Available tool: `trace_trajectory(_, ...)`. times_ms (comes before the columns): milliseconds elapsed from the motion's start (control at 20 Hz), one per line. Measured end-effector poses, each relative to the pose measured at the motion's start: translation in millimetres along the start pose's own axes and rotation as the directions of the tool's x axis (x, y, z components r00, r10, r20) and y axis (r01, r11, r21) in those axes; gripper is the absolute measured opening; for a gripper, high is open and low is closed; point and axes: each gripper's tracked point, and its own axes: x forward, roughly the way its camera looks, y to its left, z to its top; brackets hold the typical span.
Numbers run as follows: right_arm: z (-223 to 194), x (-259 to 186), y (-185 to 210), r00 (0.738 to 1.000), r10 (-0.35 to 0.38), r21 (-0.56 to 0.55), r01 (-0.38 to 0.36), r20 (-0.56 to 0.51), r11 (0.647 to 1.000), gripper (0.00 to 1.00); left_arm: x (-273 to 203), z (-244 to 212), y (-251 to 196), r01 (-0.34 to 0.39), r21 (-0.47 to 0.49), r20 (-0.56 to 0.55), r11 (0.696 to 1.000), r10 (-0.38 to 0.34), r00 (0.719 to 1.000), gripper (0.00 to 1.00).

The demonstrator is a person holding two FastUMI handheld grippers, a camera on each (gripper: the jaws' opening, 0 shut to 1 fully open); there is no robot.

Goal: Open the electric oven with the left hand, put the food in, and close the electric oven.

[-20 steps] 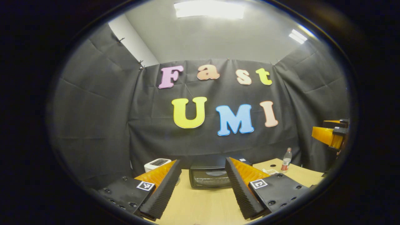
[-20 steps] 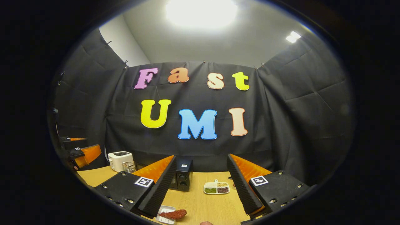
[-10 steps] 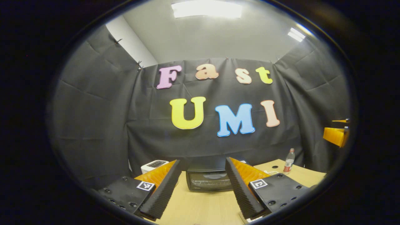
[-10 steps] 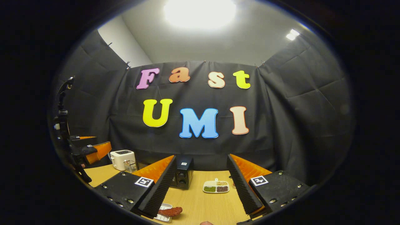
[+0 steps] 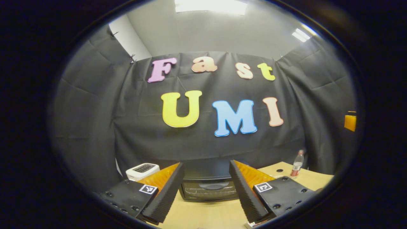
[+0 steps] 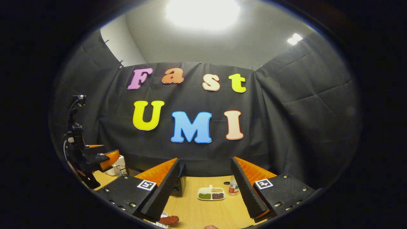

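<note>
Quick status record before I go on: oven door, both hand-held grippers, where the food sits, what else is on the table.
oven: black, door shut, straight ahead of the left hand-held gripper
left hand-held gripper: open, empty, short of the oven
right hand-held gripper: open, empty, above the table
food: reddish piece on a white tray, table's near edge
other items: toaster, bottle, divided dish

You have one oven [image 5: 208,187], one toaster [image 5: 142,170], one bottle [image 5: 297,163], one divided dish [image 6: 211,193] (four sections), one piece of food [image 6: 168,219], and two tongs [image 5: 203,190] [image 6: 205,192].
</note>
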Motion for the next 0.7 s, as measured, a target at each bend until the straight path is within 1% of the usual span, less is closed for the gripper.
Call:
trace_trajectory(50,-1,3,-2,1.000,-0.020,-0.008,0.020,-0.001,1.000,0.97,11,-7,-1,0.008,-0.006,-0.010,1.000,-0.008,1.000,0.99)
trace_trajectory(100,-2,5,-4,0.999,-0.038,-0.016,0.038,-0.005,0.999,0.97,22,-14,-2,0.016,-0.011,-0.020,1.000,-0.016,1.000,0.95)
trace_trajectory(150,-3,8,-5,0.998,-0.056,-0.024,0.056,-0.011,0.998,0.97,33,-24,-3,0.024,-0.012,-0.030,1.000,-0.025,0.999,1.00)
trace_trajectory(200,-5,10,-8,0.997,-0.076,-0.032,0.076,-0.016,0.997,0.97,43,-32,-5,0.034,-0.015,-0.041,0.999,-0.034,0.999,0.95)
trace_trajectory(400,-6,19,-15,0.989,-0.144,-0.051,0.142,-0.026,0.989,0.97,80,-57,-11,0.076,-0.011,-0.071,0.997,-0.077,0.995,0.95)
trace_trajectory(600,-11,23,-12,0.982,-0.184,-0.076,0.180,-0.052,0.981,0.97,116,-90,-16,0.098,-0.007,-0.111,0.995,-0.098,0.989,0.95)
trace_trajectory(650,-11,23,-11,0.980,-0.192,-0.088,0.186,-0.057,0.979,0.97,124,-98,-19,0.104,-0.004,-0.120,0.995,-0.104,0.987,0.99)
trace_trajectory(700,-12,22,-11,0.978,-0.198,-0.103,0.191,-0.061,0.976,0.97,131,-105,-20,0.109,-0.001,-0.128,0.994,-0.108,0.986,0.99)
